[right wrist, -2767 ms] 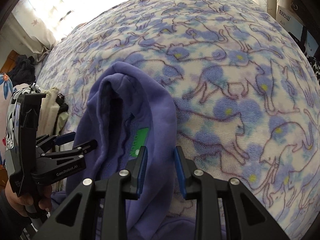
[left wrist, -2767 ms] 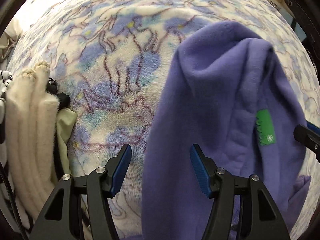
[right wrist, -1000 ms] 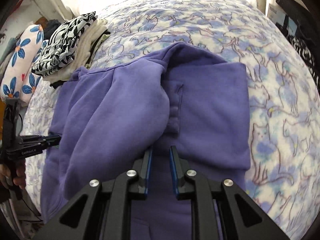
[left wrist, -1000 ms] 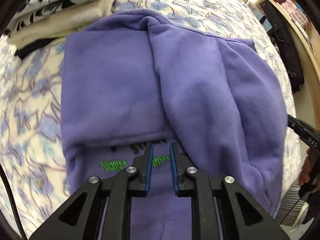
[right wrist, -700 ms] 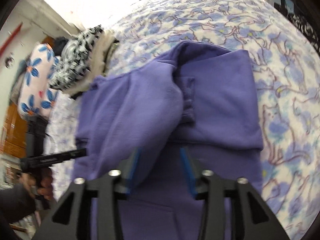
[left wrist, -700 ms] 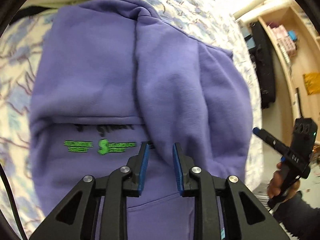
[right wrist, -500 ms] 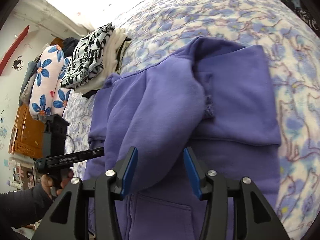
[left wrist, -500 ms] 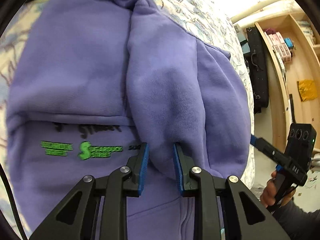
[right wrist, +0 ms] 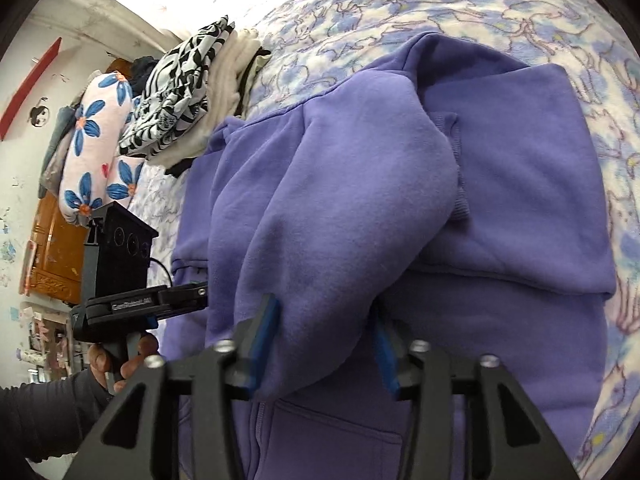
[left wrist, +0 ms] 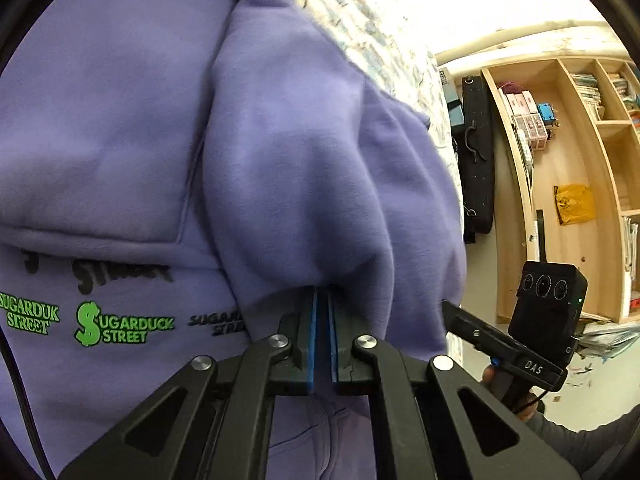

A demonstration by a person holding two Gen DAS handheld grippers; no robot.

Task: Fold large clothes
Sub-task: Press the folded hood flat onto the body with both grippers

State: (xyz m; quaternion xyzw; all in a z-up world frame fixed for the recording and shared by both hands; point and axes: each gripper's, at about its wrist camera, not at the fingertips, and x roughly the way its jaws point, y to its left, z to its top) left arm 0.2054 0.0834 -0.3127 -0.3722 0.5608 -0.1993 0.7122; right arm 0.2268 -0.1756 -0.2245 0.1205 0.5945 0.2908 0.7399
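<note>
A purple hoodie (left wrist: 120, 120) with green "Sugarduck Street" lettering (left wrist: 120, 328) lies flat on the bed, its sleeve (left wrist: 320, 160) folded across the chest. My left gripper (left wrist: 321, 300) is shut, its tips buried under the sleeve's lower edge and pinching it. In the right wrist view the same sleeve (right wrist: 340, 200) bulges between the blue pads (right wrist: 264, 328) of my right gripper (right wrist: 324, 320), whose jaws are closing around the fold. The left gripper (right wrist: 188, 294) shows at the hoodie's (right wrist: 520, 180) left edge, and the right gripper (left wrist: 456, 316) at its right side.
The bed's cat-print blanket (right wrist: 400, 12) surrounds the hoodie. A stack of folded clothes (right wrist: 192, 92) and a flowered pillow (right wrist: 96, 148) lie at the far left. Wooden shelves (left wrist: 560, 160) and a black case (left wrist: 476, 160) stand beyond the bed's right side.
Both grippers dropped closer to the hoodie. The left jaws shut on the sleeve's edge. The right jaws widened, took the sleeve fold between them and have narrowed again.
</note>
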